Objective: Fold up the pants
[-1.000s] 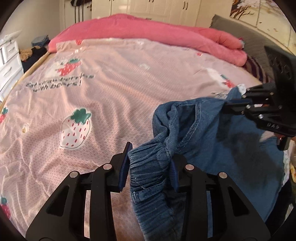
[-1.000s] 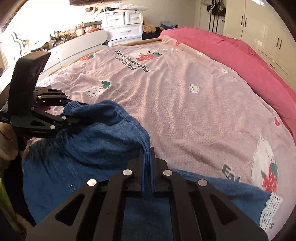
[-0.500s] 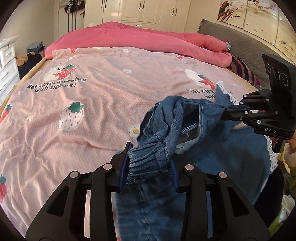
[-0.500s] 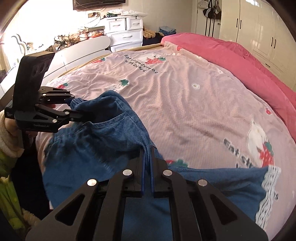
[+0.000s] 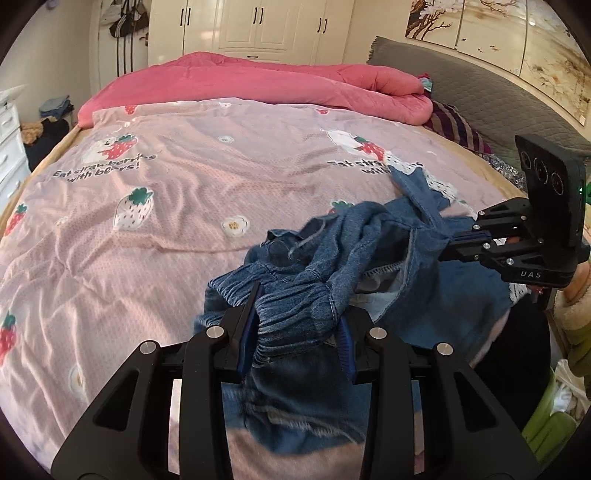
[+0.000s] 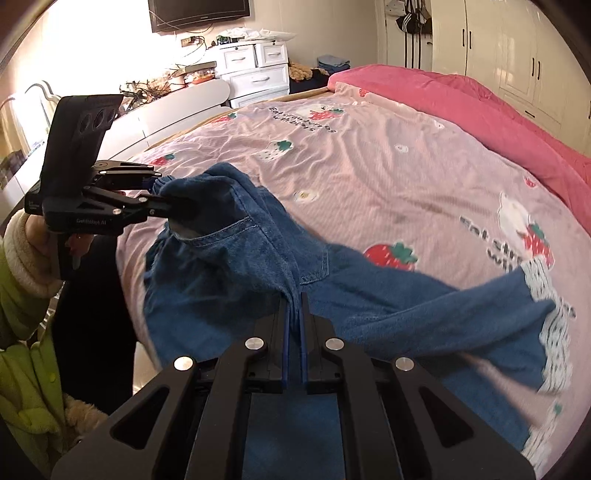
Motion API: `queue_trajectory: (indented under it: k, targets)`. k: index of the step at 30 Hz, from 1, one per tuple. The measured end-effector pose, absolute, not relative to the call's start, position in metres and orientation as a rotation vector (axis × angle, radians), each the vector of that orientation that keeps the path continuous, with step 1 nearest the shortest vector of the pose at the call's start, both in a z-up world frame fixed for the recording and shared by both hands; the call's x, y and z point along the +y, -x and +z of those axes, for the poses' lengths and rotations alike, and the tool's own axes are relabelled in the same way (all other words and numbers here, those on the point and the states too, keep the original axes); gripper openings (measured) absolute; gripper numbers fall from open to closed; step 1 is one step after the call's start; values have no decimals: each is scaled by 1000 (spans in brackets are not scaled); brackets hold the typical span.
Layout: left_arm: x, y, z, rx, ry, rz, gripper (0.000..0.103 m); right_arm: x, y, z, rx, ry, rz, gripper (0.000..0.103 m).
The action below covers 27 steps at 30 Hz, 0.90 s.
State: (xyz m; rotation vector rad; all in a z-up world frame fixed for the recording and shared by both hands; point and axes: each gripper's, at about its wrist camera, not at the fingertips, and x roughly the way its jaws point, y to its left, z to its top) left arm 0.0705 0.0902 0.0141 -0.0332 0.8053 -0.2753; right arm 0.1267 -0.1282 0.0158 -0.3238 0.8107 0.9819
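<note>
Blue denim pants [image 5: 369, 251] [image 6: 258, 266] with white dotted lace cuffs [image 6: 550, 325] hang over the near edge of a pink strawberry-print bed cover [image 5: 184, 206]. My left gripper [image 5: 299, 325] is shut on the bunched elastic waistband, which fills the space between its blue pads. From the right wrist view, that left gripper [image 6: 159, 195] shows at the left, clamping one end of the waist. My right gripper [image 6: 294, 317] is shut on a thin fold of denim at the waist; it appears in the left wrist view as the right gripper [image 5: 447, 247]. A pant leg trails to the right across the cover.
A pink quilt [image 5: 258, 81] lies rolled along the bed's far side, with a grey headboard [image 5: 461, 85] and a striped pillow [image 5: 458, 125] beside it. White drawers [image 6: 255, 70] and wardrobes [image 5: 258, 26] line the walls. A person's green sleeve [image 6: 26, 325] is at the near left.
Both grippers have drawn back toward the bed's near edge, pulling the pants with them. More of the bed cover shows beyond the denim, and the lace-cuffed leg now trails stretched out behind.
</note>
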Motion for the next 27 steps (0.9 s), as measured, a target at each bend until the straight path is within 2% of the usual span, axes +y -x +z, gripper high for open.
queue_trajectory:
  k: [13, 15, 20, 21, 22, 26, 27]
  targets:
    - [88, -18, -1, 839, 18, -258, 28, -125, -59, -17, 849, 313, 1001, 4]
    - [88, -15, -2, 838, -1, -237, 29, -119, -51, -26, 850, 342, 983, 7]
    - [96, -12, -5, 840, -28, -182, 37, -110, -42, -36, 853, 333, 981, 11]
    - [98, -11, -5, 841, -27, -175, 40, -110, -43, -37, 856, 323, 986, 15]
    - [99, -10, -6, 846, -32, -167, 46, -109, -45, -38, 871, 306, 991, 17]
    - [109, 1, -6, 859, -17, -169, 57, -108, -41, -42, 883, 310, 1000, 26]
    - [110, 3, -5, 860, -15, -168, 59, -109, -40, -41, 887, 300, 1020, 32]
